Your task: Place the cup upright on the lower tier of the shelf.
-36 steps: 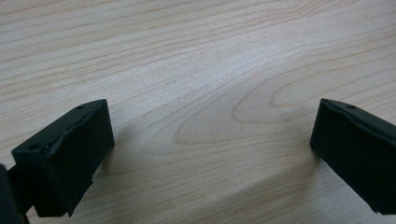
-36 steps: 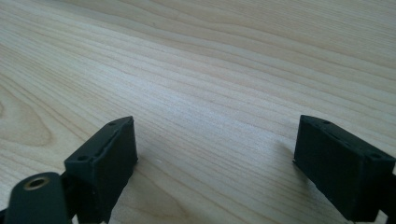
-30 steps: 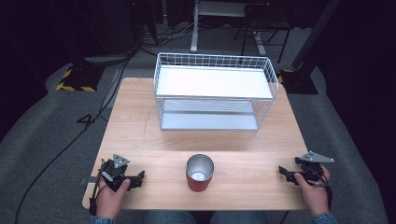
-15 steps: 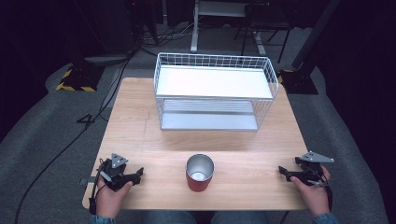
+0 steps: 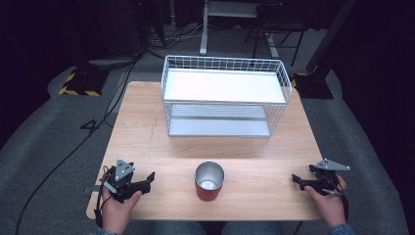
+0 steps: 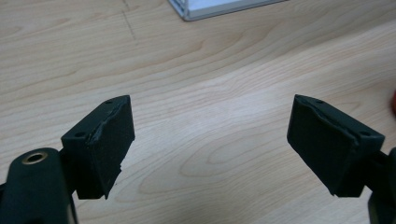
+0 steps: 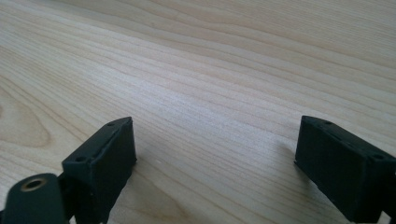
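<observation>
While the cup [image 5: 209, 181] stands upright on the worktop [image 5: 147, 132], just in front of the wire rack [image 5: 225, 95], we hold both grippers beside it. The left gripper [image 5: 147, 179] and right gripper [image 5: 297, 180] show wide, empty fingers. We judge a level side approach best.

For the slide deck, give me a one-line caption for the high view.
Open left gripper and right gripper rest on the wooden table, flanking a red tumbler before a white wire basket.

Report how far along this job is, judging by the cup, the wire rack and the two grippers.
Nothing looks done yet: the red cup stands upright and empty on the table, near its front edge, apart from the white wire rack, whose shelves look bare. Nothing is in hand: the left gripper and right gripper rest open either side of the cup. Any handling remains.
</observation>
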{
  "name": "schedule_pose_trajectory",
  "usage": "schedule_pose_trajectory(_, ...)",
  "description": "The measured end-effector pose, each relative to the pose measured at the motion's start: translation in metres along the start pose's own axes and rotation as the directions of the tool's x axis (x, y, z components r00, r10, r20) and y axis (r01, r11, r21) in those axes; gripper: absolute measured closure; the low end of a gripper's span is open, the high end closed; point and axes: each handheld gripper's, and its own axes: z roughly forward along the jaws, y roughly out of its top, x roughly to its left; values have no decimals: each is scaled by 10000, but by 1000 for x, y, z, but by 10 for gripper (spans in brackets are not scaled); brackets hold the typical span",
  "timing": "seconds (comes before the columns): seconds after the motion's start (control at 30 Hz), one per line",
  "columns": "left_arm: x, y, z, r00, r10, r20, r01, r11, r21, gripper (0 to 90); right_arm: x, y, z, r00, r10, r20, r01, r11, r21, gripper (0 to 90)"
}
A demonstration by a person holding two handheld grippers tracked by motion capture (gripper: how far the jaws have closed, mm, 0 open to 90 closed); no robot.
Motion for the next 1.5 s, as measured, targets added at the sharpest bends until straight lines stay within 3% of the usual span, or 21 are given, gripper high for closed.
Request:
schedule_pose_trajectory(0.33, -24, 8, -10, 9977, 427, 530, -405, 9983, -409, 158, 0, 0, 0, 10000, 0, -2, 0, 10000, 2, 123)
schedule_pose_trajectory(0.4, -34, 9, -12, 9946, 548, 880, -503, 9974, -516, 158, 0, 0, 0, 10000, -2, -1, 2, 10000, 0, 123)
schedule_pose_trajectory(0.83, -67, 9, -16, 9768, 1043, 1872, -954, 9939, -561, 157, 0, 0, 0, 10000, -1, -1, 1, 10000, 0, 123)
schedule_pose_trajectory(0.93, -77, 9, -15, 9623, 1340, 2368, -1284, 9910, -389, 157, 0, 0, 0, 10000, -1, 0, 1, 10000, 0, 123)
schedule_pose_trajectory(1.0, -78, 10, -15, 9609, 1386, 2398, -1329, 9903, -399, 157, 0, 0, 0, 10000, 0, 1, 0, 10000, 0, 123)
schedule_pose_trajectory(1.07, -85, 10, -16, 9520, 1596, 2611, -1534, 9872, -441, 156, 0, 0, 0, 10000, -1, -1, 1, 10000, -1, 123)
schedule_pose_trajectory(1.17, -90, 10, -15, 9480, 1626, 2736, -1567, 9867, -431, 156, 0, 0, 0, 10000, -1, 1, 1, 10000, -1, 123)
schedule_pose_trajectory(1.37, -109, 6, -7, 9196, 2036, 3359, -1992, 9788, -479, 156, 0, 0, 0, 10000, -3, -2, 3, 10000, 1, 123)
schedule_pose_trajectory(1.5, -115, 4, -2, 9127, 2065, 3527, -2014, 9782, -516, 156, 0, 0, 0, 10000, -3, -2, 3, 10000, 2, 123)
